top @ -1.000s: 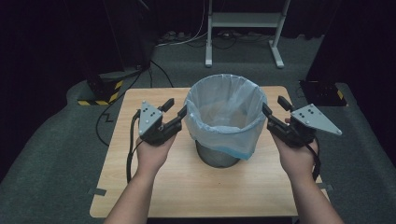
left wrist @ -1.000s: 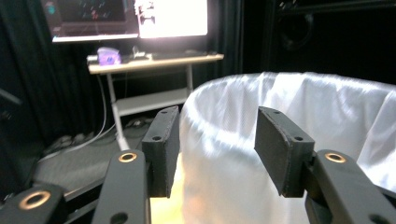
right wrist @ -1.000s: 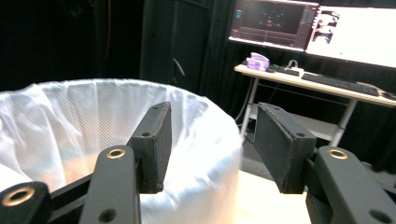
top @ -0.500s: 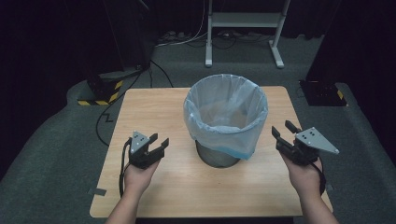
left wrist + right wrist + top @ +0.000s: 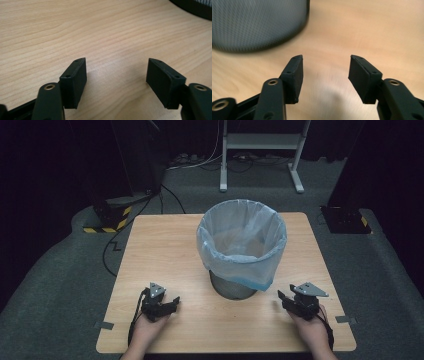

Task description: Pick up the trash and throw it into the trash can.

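Bin (image 5: 231, 282), one, upright with one bag (image 5: 242, 242) over its rim, stands mid-worktop (image 5: 165, 245); left hand-held gripper (image 5: 169, 305) and right hand-held gripper (image 5: 286, 301) flank it, about equally near. Left gripper view: jaws apart, empty, bin up-right. Right gripper view: jaws apart, empty, mesh bin (image 5: 259, 22) up-left.

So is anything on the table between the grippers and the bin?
Nothing visible. Bare table lies between the left gripper and the bin, and between the right gripper and the bin. Both grippers are open and hold nothing.
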{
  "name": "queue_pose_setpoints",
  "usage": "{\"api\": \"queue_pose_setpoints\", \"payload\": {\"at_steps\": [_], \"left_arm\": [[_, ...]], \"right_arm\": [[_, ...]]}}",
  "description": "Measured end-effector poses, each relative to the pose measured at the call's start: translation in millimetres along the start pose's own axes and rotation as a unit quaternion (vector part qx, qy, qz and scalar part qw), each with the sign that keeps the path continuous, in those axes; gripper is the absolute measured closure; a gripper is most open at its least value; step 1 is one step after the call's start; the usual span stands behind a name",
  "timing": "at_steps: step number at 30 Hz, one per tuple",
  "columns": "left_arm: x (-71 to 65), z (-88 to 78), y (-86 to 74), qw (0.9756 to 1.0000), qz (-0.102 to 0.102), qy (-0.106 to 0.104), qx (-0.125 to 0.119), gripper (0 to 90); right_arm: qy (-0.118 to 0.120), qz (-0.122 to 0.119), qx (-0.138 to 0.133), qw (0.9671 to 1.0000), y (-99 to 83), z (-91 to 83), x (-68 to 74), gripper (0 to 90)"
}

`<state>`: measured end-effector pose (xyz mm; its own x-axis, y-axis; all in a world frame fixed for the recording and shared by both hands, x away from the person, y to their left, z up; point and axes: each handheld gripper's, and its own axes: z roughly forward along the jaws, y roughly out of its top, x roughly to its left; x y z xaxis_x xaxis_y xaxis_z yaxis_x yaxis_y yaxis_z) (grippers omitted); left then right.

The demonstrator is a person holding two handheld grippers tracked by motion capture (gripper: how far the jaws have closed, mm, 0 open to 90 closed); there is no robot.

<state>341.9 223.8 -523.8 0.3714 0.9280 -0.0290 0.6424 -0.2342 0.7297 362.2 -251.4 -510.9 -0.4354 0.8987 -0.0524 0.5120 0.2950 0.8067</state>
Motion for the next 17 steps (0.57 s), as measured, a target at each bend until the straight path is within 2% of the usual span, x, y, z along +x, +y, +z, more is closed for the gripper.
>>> {"api": "queue_pose_setpoints", "payload": {"at_steps": [2, 3, 6, 7, 17], "left_arm": [[-3.7, 1.2, -1.3, 0.9999, 0.013, 0.003, 0.000, 27.9], [-5.7, 1.8, -2.6, 0.9999, 0.013, 0.008, -0.004, 26.2], [-7.7, 1.7, -4.5, 0.9998, 0.008, 0.015, -0.012, 26.1], [-9.7, 1.1, -4.8, 0.9996, 0.014, 0.020, -0.014, 26.9], [-8.2, 0.6, -5.5, 0.9998, 0.009, 0.013, -0.013, 28.0]], "right_arm": [[0.006, 0.012, 0.036, 0.9993, -7.8, 7.5, -0.7, 39.8], [0.011, 0.016, 0.061, 0.9980, -6.5, 11.3, -0.4, 35.4], [0.011, 0.012, 0.062, 0.9979, -5.0, 13.6, 1.6, 34.3], [0.005, 0.018, 0.063, 0.9979, -3.7, 15.3, 3.5, 34.2], [-0.006, 0.027, 0.063, 0.9977, -4.4, 14.7, 5.0, 32.2]]}}
